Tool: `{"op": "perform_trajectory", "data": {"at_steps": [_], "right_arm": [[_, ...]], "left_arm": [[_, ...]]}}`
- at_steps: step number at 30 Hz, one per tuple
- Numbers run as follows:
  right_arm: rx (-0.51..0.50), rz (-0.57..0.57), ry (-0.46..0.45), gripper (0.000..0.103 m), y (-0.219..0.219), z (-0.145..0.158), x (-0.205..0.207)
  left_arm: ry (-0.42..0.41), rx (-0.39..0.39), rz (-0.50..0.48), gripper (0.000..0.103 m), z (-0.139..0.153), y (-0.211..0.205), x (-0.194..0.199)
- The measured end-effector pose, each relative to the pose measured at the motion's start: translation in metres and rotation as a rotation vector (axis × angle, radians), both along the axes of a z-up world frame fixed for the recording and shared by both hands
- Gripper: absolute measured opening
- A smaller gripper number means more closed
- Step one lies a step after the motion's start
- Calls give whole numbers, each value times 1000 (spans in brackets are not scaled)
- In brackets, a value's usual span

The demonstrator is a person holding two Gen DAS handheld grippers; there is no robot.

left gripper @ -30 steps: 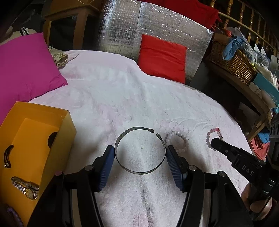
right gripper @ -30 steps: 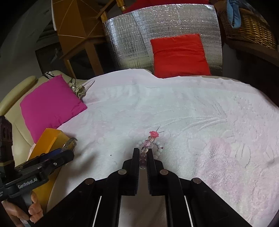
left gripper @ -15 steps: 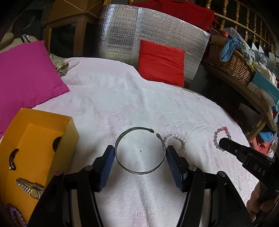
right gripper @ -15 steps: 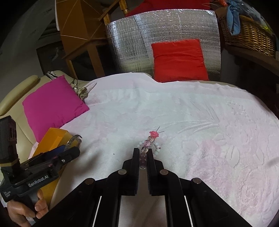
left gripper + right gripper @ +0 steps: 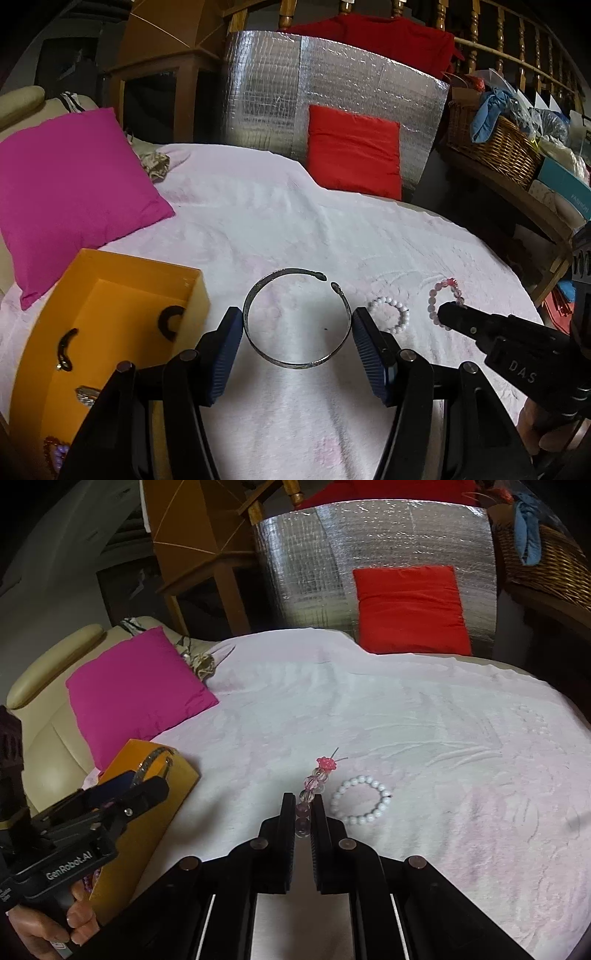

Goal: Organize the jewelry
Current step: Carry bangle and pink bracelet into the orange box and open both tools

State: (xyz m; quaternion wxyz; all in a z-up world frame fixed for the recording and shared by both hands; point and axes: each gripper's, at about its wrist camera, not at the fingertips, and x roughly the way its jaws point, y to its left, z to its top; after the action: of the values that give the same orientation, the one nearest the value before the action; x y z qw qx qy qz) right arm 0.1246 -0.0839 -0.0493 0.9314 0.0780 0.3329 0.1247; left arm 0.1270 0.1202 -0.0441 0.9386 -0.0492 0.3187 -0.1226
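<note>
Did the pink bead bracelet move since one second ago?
Yes. The pink bead bracelet, clamped in the right tool, lay over the white bead bracelet; now it hangs clear to its left.

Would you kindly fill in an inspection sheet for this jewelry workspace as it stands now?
Surface: pale pink towel spread over a round top.
Job's things: silver bangle clamped across its width between the left jaws; pink bead bracelet pinched by the right jaws; white bead bracelet lying free on the towel; orange box at the left edge, already holding a few pieces.
Clutter: one dark speck on the towel.
Grippers: left gripper shut on the bangle; right gripper shut on the pink bracelet.
Cables: nothing seen.
Surroundings: magenta cushion, red cushion, silver foil panel, wicker basket.
</note>
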Motion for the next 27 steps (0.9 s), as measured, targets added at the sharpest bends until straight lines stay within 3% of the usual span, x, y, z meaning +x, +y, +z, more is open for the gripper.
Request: {"op": "perform_trajectory", "data": {"at_steps": [16,27], "right_arm": [[-13,123,-40,9,75,26,0],[9,236,-57,9,129,36,11]], "left_arm": [[-39,-50,95,62,10,70,-22],[-74,-2,244,62,11,116,-33]]}}
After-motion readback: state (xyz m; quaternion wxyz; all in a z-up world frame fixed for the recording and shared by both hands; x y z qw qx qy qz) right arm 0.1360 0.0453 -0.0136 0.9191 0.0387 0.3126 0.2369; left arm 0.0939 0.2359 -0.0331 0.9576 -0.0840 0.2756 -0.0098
